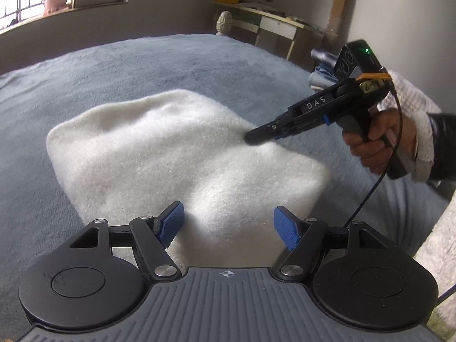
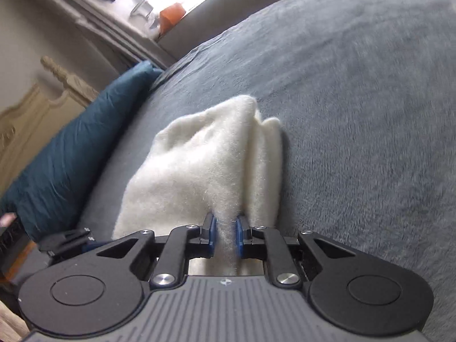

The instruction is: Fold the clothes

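my right claw [image 2: 225,233] was pinched tight on one edge of the fluffy white cloth [image 1: 176,154] — the blue pads had fuzz squeezed between them. my left claw [image 1: 228,228] was wide apart, hanging just over the near edge of the cloth and holding nothing.

the cloth lay on the grey bed [image 1: 114,65], out in the middle of it. it already looked doubled over, with layers showing at its far end in the right wrist view. so i think i was in the middle of a fold, or tidying one just made — i could not tell which from this.

whatever came next, the pinched edge had to travel flat and land even with the other edge, and the soft cloth could slip or bunch.

i counted one white cloth, two claws, one bed and one blue pillow [image 2: 77,139].
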`<state>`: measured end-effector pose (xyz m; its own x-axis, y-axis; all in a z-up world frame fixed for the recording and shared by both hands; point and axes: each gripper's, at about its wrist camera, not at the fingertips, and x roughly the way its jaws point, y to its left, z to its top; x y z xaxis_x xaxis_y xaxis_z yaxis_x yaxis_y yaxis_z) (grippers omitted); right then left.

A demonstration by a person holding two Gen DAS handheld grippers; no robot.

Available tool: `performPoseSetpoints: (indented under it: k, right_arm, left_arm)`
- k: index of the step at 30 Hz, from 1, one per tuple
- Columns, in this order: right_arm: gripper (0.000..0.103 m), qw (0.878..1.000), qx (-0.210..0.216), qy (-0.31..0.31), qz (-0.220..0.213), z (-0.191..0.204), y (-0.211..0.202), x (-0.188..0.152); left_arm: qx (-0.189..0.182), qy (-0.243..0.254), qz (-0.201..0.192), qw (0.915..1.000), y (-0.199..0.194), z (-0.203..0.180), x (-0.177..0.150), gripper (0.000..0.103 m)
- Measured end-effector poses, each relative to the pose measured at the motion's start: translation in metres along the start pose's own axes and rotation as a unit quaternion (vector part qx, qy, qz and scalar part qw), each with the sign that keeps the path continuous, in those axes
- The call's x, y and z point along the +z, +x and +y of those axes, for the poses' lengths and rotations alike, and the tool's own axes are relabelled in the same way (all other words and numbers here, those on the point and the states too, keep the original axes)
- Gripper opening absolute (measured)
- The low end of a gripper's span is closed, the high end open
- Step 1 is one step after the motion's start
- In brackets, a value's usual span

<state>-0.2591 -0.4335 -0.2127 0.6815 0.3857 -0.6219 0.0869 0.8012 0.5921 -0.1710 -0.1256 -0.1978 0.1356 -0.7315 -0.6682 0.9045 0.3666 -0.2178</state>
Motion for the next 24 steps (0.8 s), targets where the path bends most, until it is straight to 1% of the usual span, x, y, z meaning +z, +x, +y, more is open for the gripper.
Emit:
performPoseSetpoints:
  k: [2, 5, 9, 11, 12, 13, 14, 16, 17, 20, 22, 24]
  right_arm:
    - [0.015, 1.000, -0.005, -0.008, 0.001, -0.003, 0.000, -0.004]
    - [0.015, 1.000, -0.012, -0.010, 0.004, -0.003, 0.002, -0.003]
    - [0.018, 0.998, -0.040, -0.053, 0.009, 0.013, -0.004, 0.001]
    - [0.023, 0.995, -0.057, -0.078, 0.008, 0.018, -0.012, 0.003]
    - [0.023, 0.994, -0.071, -0.087, 0.006, 0.021, -0.016, 0.005]
    - [0.024, 0.990, -0.098, -0.101, -0.001, 0.023, -0.020, 0.008]
    - [0.024, 0.987, -0.111, -0.113, -0.011, 0.027, -0.023, 0.012]
    - [0.024, 0.984, -0.118, -0.131, -0.031, 0.034, -0.028, 0.021]
    - [0.023, 0.982, -0.113, -0.144, -0.037, 0.040, -0.027, 0.025]
    - [0.023, 0.970, -0.092, -0.219, -0.046, 0.069, -0.006, 0.026]
    - [0.022, 0.956, -0.095, -0.277, -0.029, 0.081, 0.018, 0.020]
    - [0.020, 0.936, -0.136, -0.324, 0.000, 0.077, 0.041, 0.012]
  left_arm:
    - [0.002, -0.004, -0.004, 1.0000, -0.001, 0.001, 0.002, 0.070]
    - [0.000, -0.043, -0.014, 0.9990, 0.005, 0.012, 0.005, 0.070]
    - [0.007, -0.034, -0.014, 0.9993, 0.008, 0.006, 0.002, 0.072]
    - [0.011, -0.030, -0.014, 0.9994, 0.009, 0.003, 0.001, 0.075]
    - [0.012, -0.028, -0.014, 0.9994, 0.009, 0.002, 0.000, 0.076]
    - [0.014, -0.026, -0.014, 0.9995, 0.010, 0.001, 0.000, 0.076]
    - [0.015, -0.027, -0.015, 0.9994, 0.010, 0.001, 0.000, 0.077]
    - [0.017, -0.028, -0.016, 0.9993, 0.011, 0.000, 0.000, 0.077]
    - [0.018, -0.029, -0.016, 0.9993, 0.012, 0.000, 0.000, 0.077]
    - [0.020, -0.031, -0.016, 0.9992, 0.013, -0.001, 0.001, 0.077]
    - [0.019, -0.033, -0.016, 0.9991, 0.013, 0.000, 0.002, 0.077]
    - [0.016, -0.037, -0.016, 0.9990, 0.012, 0.001, 0.003, 0.077]
